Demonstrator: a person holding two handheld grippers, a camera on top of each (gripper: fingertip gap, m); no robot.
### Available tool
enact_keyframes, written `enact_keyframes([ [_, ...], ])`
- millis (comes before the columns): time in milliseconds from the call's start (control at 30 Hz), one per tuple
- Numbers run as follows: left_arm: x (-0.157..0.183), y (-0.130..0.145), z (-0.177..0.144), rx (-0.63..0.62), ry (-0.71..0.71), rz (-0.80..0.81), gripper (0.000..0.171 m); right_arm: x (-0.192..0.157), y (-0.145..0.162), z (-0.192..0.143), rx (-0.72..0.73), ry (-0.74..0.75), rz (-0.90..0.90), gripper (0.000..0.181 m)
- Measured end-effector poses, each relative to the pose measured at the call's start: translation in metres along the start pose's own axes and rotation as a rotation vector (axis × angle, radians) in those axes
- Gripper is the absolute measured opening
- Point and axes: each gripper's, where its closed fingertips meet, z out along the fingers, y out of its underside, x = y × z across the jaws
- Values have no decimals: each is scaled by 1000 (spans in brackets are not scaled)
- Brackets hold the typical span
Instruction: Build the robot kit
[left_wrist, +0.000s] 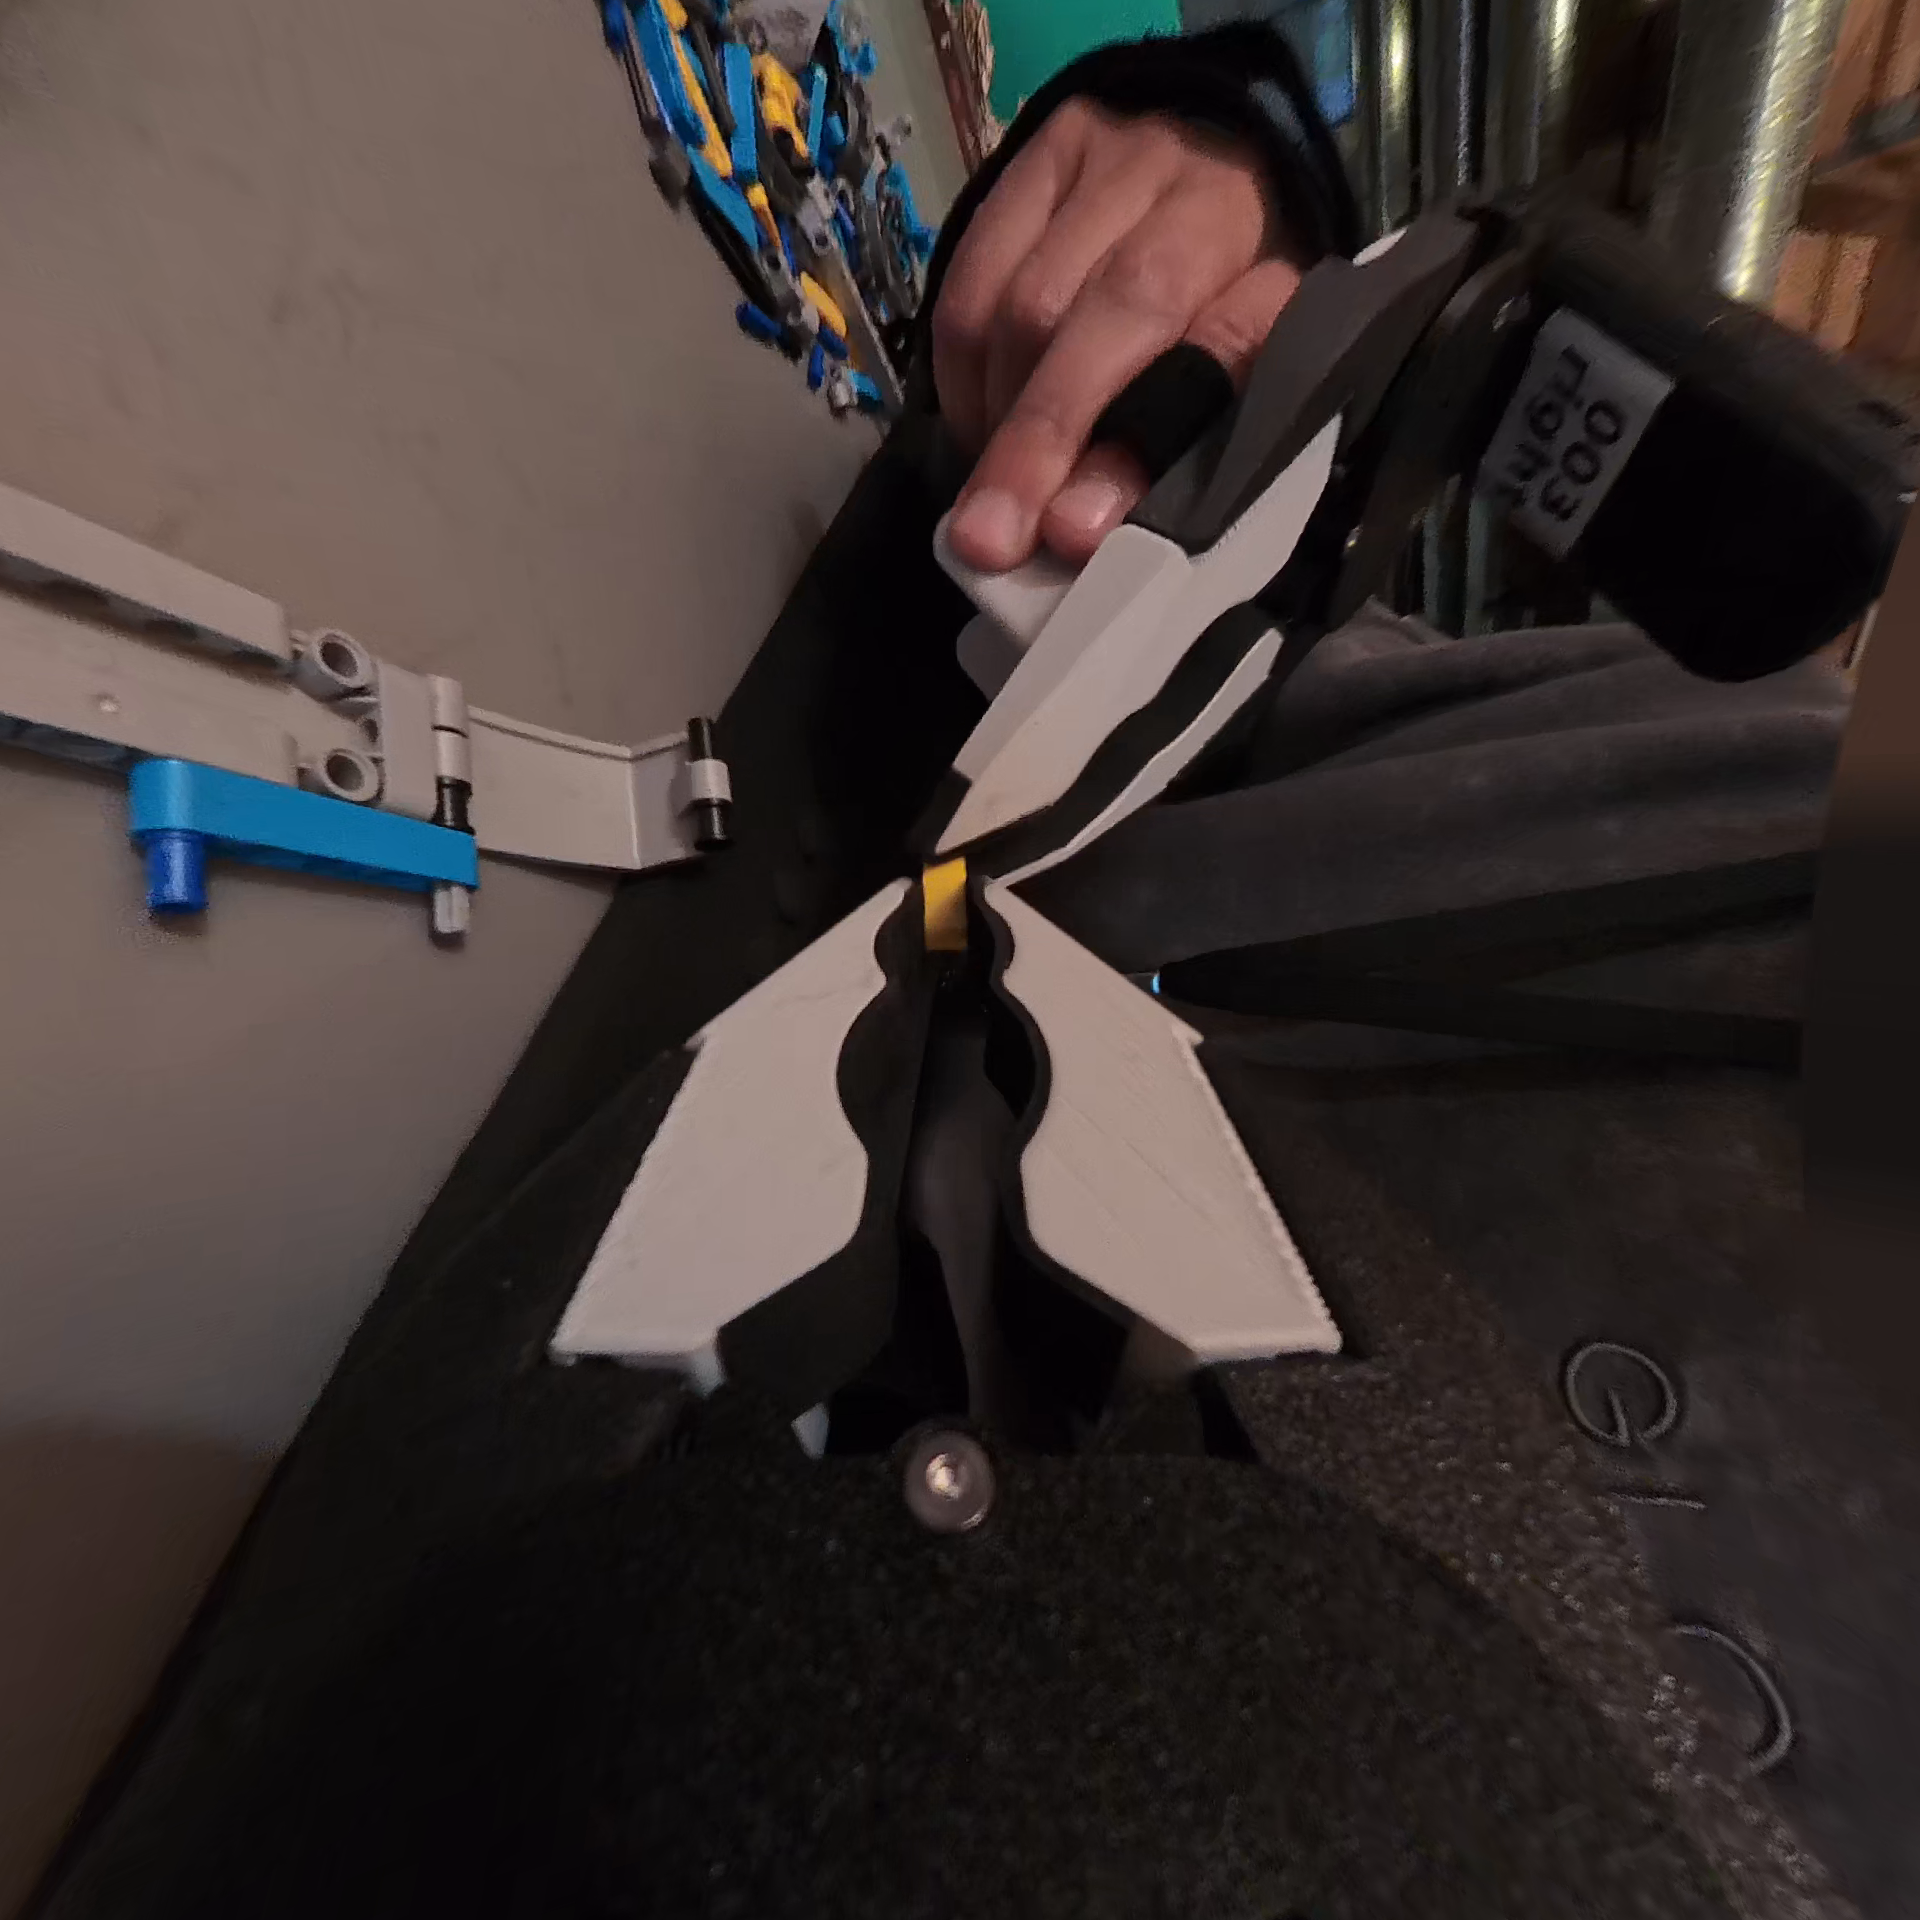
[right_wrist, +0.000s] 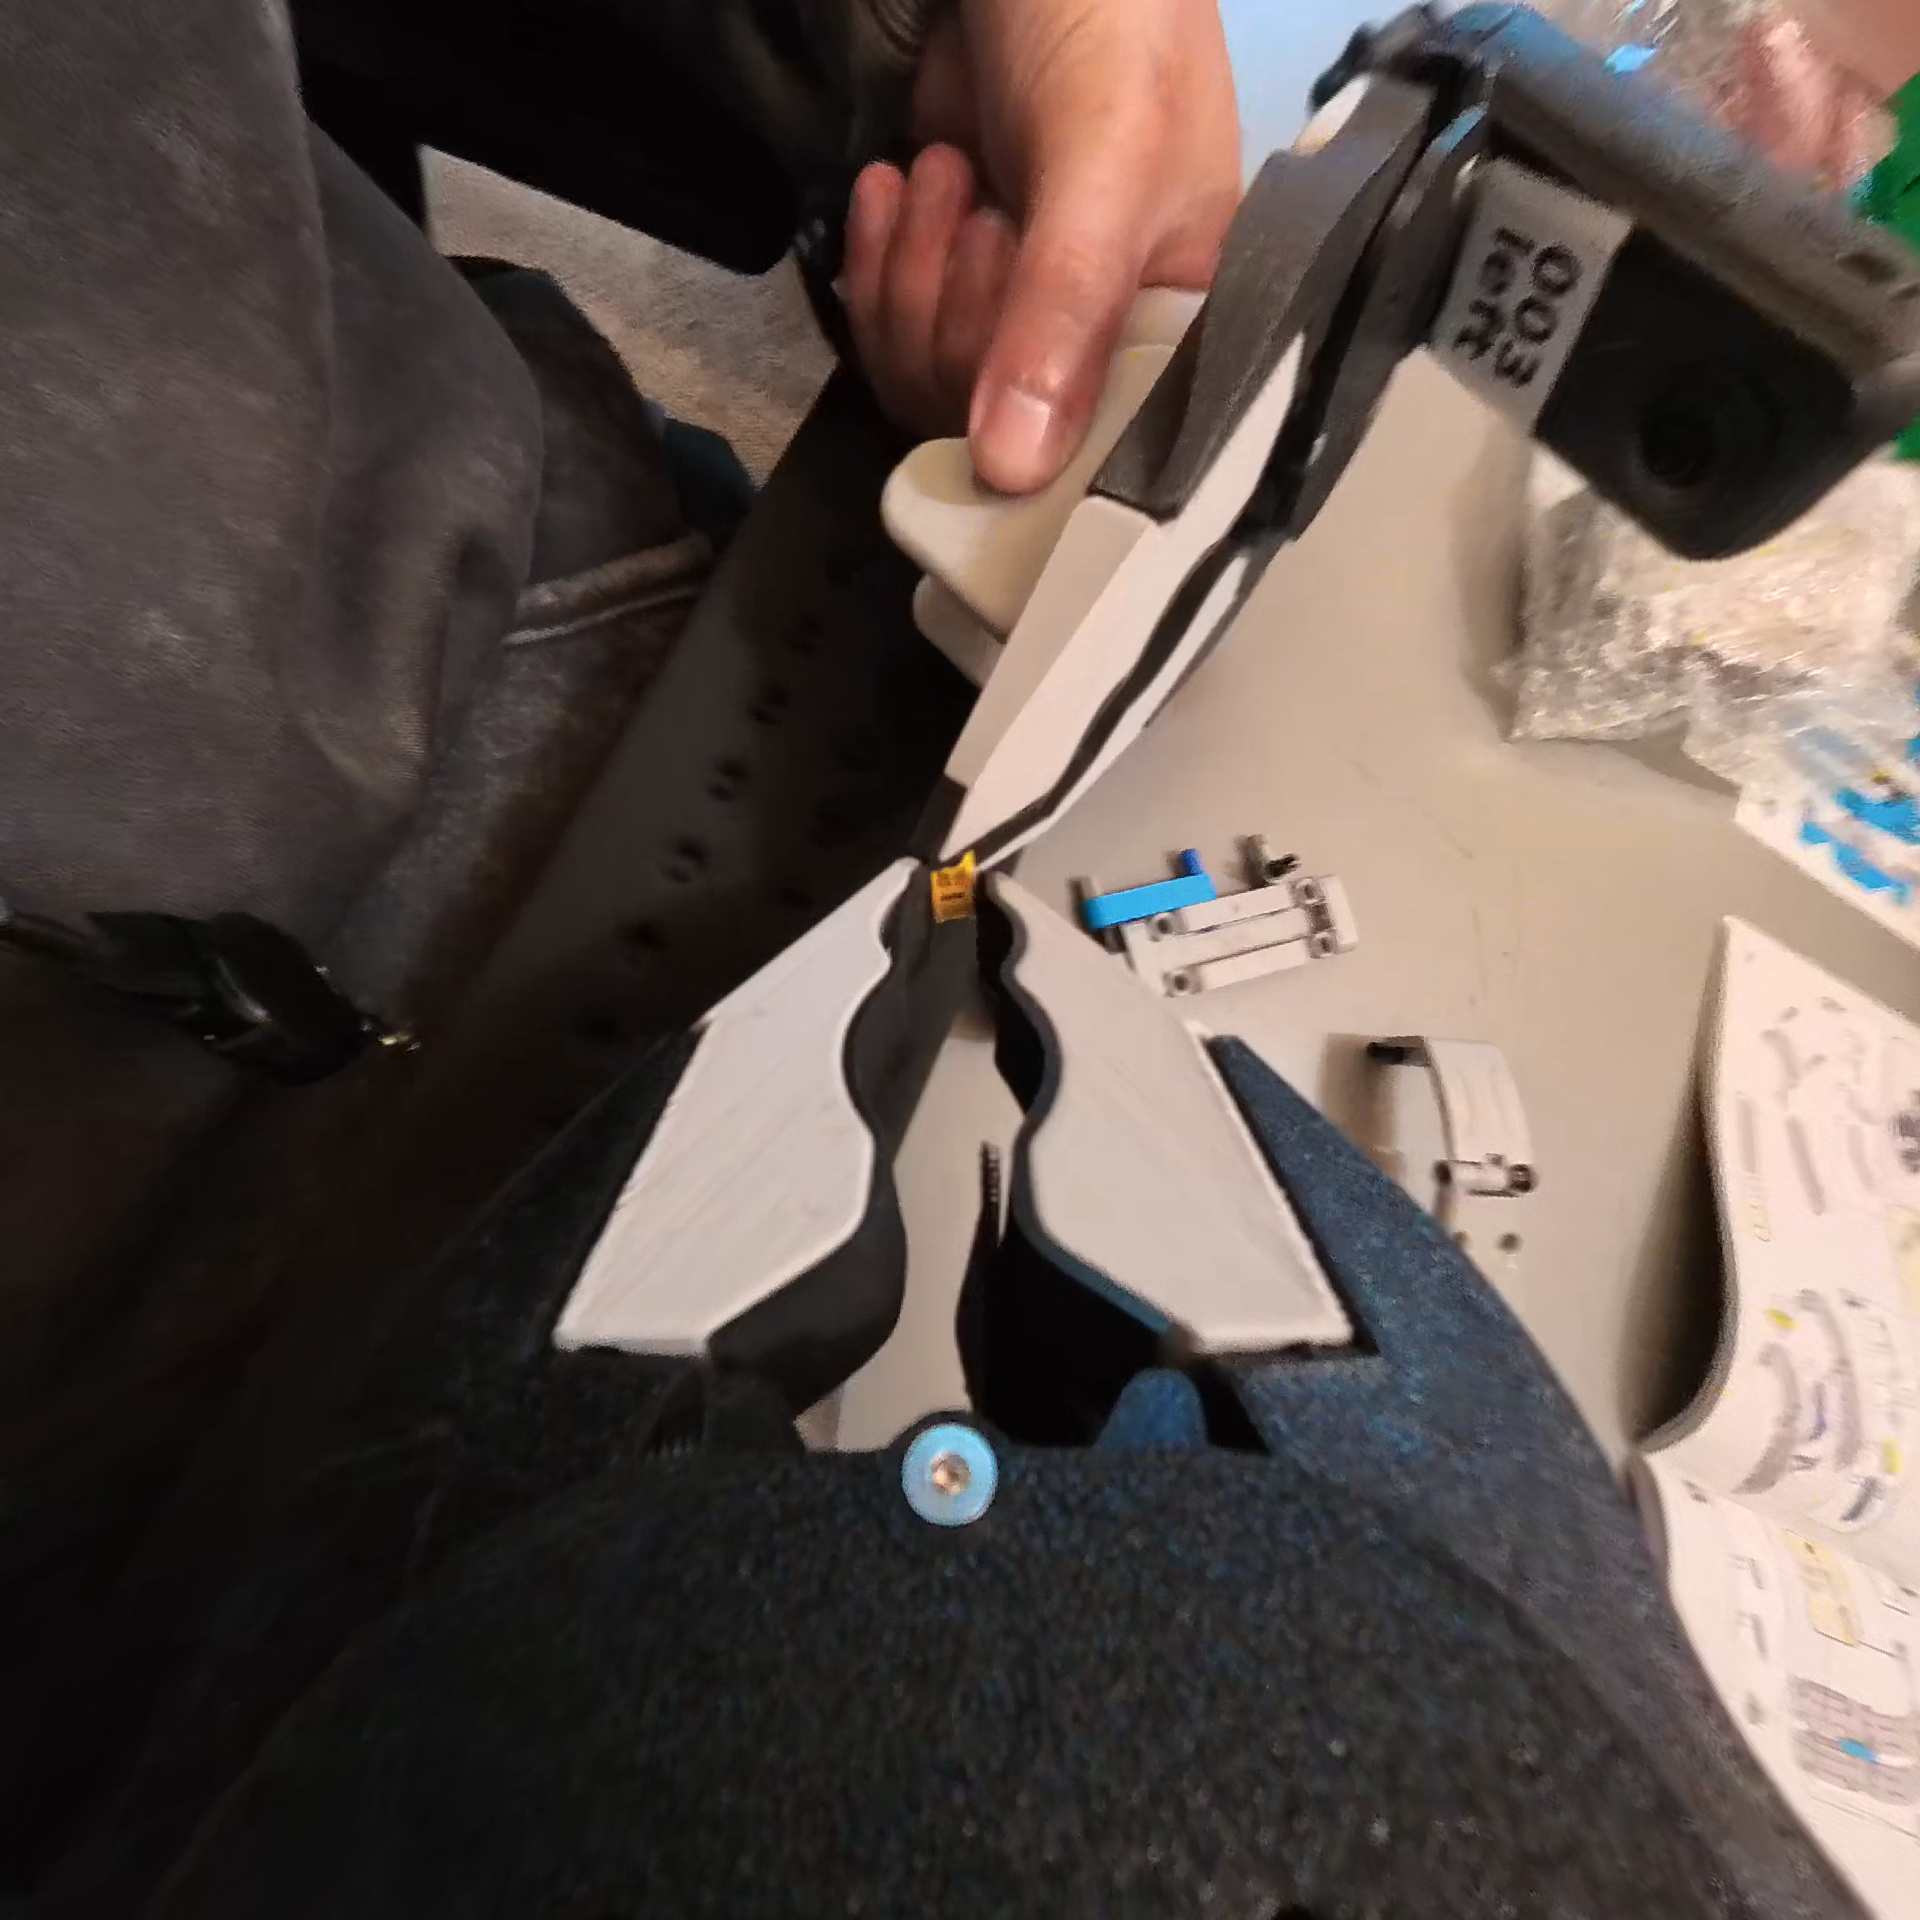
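Observation:
A small yellow brick piece is pinched between the tips of both grippers, which meet nose to nose over the table's black front edge. My left gripper is shut on its near end. My right gripper comes in from the upper right, held by a hand, and is shut on its far end. In the right wrist view the yellow piece sits between my right gripper's tips. The left gripper meets it from above, held by a hand.
A grey brick assembly with a blue beam lies on the beige table, and it also shows in the right wrist view. A pile of blue and yellow parts lies farther back. A grey curved panel, a booklet and plastic bags lie to the right. Left and right tips are no more than a few centimetres apart.

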Motion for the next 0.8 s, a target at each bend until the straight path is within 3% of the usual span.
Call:
enact_keyframes([
  [233,4,-5,-3,35,28,5,6,6,-5,-5,75,-3,154,9],
  [400,9,-2,-3,10,70,-2,6,2,-8,-9,83,6,113,12],
  [567,12,-3,-5,15,97,-17,6,-9,-12,-25,91,-51,101,46],
  [667,12,0,-3,-4,90,-7,6,-9,2,-10,-14,-13,62,39],
  [800,8,2,1,-18,58,-4,6,-10,-1,-3,-26,-9,50,28],
])
